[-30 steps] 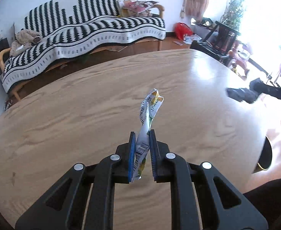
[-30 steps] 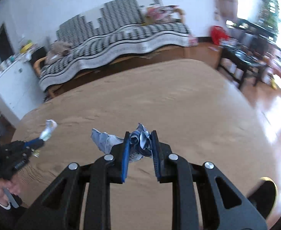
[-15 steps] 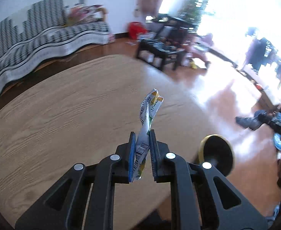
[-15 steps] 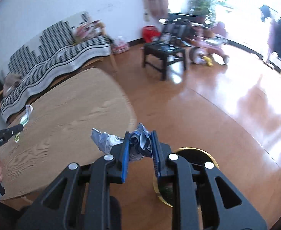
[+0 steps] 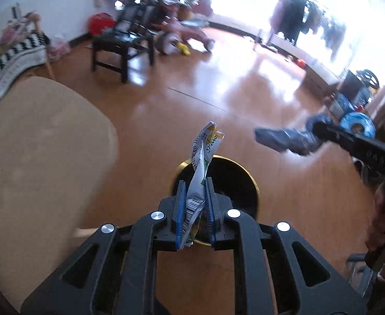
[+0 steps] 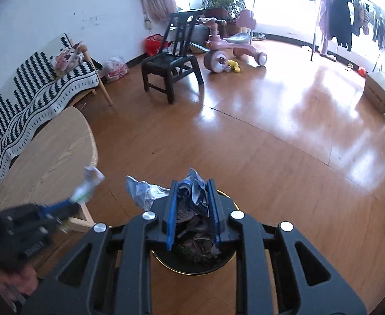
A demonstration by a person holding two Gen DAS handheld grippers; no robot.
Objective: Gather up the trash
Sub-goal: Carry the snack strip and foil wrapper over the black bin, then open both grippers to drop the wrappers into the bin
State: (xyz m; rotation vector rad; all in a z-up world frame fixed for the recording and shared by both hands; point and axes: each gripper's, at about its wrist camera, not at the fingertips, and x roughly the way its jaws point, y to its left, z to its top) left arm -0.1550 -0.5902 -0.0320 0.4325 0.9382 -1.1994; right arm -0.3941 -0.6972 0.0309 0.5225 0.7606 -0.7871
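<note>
My left gripper (image 5: 194, 204) is shut on a twisted white, green and yellow wrapper (image 5: 201, 157) that sticks up from the pads. Below it on the floor stands a black bin with a gold rim (image 5: 241, 169). My right gripper (image 6: 192, 204) is shut on a crumpled blue-grey wrapper (image 6: 145, 190), which spills out to the left. It hangs over the same bin (image 6: 192, 271), which holds dark scraps. The right gripper (image 5: 323, 134) with its wrapper shows blurred at the right of the left wrist view. In the right wrist view the left gripper (image 6: 69, 204) appears at the lower left.
A light wooden table (image 6: 48, 162) ends just left of the bin; its edge (image 5: 48, 144) fills the left of the left wrist view. Further off stand a black chair (image 6: 171, 63), a pink tricycle (image 6: 231, 44), a striped sofa (image 6: 35, 86) and a clothes rack (image 6: 344, 21).
Both grippers have swung right, off the tabletop and out over the floor. The bin, first only a sliver at the edge, now lies under both. Each wrapper stays gripped.
</note>
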